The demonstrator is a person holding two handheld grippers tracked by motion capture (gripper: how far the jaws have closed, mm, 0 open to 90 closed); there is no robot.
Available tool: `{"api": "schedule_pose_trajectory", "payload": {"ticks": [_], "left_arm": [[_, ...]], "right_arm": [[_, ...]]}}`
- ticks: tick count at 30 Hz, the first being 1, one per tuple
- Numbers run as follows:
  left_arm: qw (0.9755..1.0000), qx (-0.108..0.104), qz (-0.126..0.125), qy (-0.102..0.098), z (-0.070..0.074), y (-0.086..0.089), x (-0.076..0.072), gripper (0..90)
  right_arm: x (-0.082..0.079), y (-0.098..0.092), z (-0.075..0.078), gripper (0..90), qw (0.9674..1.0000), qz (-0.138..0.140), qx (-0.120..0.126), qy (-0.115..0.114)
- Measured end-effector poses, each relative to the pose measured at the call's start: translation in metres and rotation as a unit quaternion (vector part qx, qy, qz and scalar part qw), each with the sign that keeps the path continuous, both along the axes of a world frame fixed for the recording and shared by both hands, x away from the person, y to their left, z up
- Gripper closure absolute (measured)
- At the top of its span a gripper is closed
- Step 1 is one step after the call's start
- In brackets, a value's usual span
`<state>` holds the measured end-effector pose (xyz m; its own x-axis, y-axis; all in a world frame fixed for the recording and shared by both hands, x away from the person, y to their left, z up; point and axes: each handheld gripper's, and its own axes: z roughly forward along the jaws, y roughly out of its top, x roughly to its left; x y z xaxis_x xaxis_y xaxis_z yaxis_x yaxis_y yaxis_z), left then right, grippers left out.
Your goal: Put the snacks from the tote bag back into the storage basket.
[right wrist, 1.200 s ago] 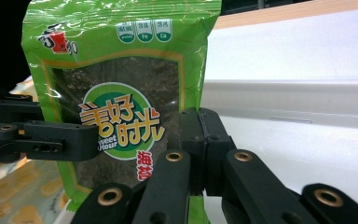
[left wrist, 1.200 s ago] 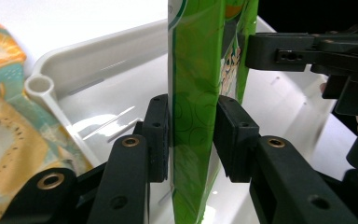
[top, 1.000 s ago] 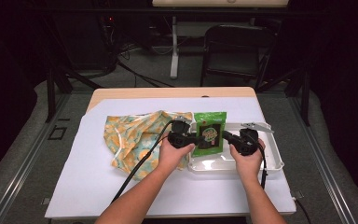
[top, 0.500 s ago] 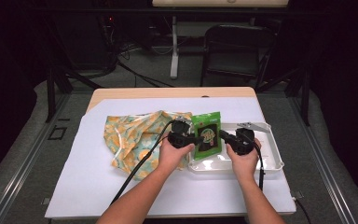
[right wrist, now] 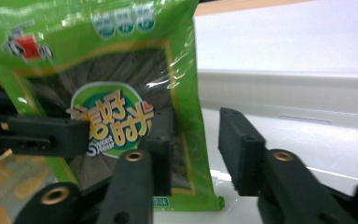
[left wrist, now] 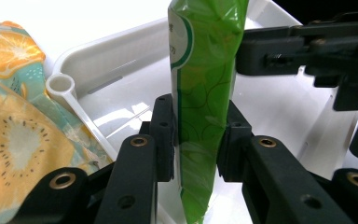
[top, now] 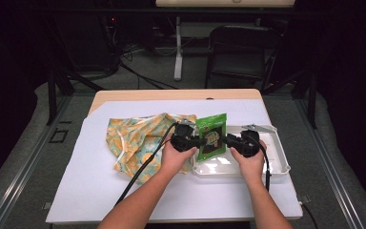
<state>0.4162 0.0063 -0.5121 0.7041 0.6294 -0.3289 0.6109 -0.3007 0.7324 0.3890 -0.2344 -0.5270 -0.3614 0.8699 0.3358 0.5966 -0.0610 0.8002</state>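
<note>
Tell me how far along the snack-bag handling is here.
Done: the green snack bag stands upright in the white tray. In hand: the left gripper pinches its edge, closing further; the right gripper has just opened, jaws off the bag. Left: the fruit-print cloth lies untouched beside the tray.

I read "Sweet Hour" on the green snack pouch (beneath large yellow Chinese characters I cannot make out).
</note>
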Motion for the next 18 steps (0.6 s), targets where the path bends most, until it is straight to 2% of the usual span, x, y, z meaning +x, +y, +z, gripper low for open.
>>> {"api": "schedule_pose_trajectory", "payload": {"ticks": [2, 7, 12, 15, 16, 18], "left_arm": [[1.0000, -0.002, -0.002, 0.000, -0.0006, 0.0001, 0.0004, 72.6], [1.0000, -0.002, -0.002, -0.001, -0.0009, -0.0001, 0.0010, 72.5], [1.0000, -0.006, 0.004, 0.001, -0.0029, -0.0008, 0.0028, 72.3], [1.0000, -0.002, 0.006, 0.002, -0.0035, -0.0011, 0.0036, 72.0], [0.9999, -0.003, 0.013, -0.001, -0.0046, -0.0020, 0.0038, 71.8], [1.0000, -0.003, 0.007, 0.004, -0.0054, -0.0008, 0.0058, 71.4]], "right_arm": [[0.0014, 0.0002, -0.0005, 62.4, 0.9998, 0.014, 0.008, 0.009], [0.0047, -0.0008, -0.0021, 61.4, 0.9991, 0.024, 0.027, 0.022], [0.0053, -0.0001, -0.0016, 64.9, 0.9992, 0.019, 0.019, 0.029], [0.0055, 0.0015, -0.0014, 67.1, 0.9995, 0.013, 0.007, 0.028], [0.0054, 0.0017, -0.0012, 68.4, 0.9995, 0.014, 0.001, 0.029], [0.0057, 0.0029, -0.0011, 71.0, 0.9996, 0.010, -0.007, 0.027]]}}
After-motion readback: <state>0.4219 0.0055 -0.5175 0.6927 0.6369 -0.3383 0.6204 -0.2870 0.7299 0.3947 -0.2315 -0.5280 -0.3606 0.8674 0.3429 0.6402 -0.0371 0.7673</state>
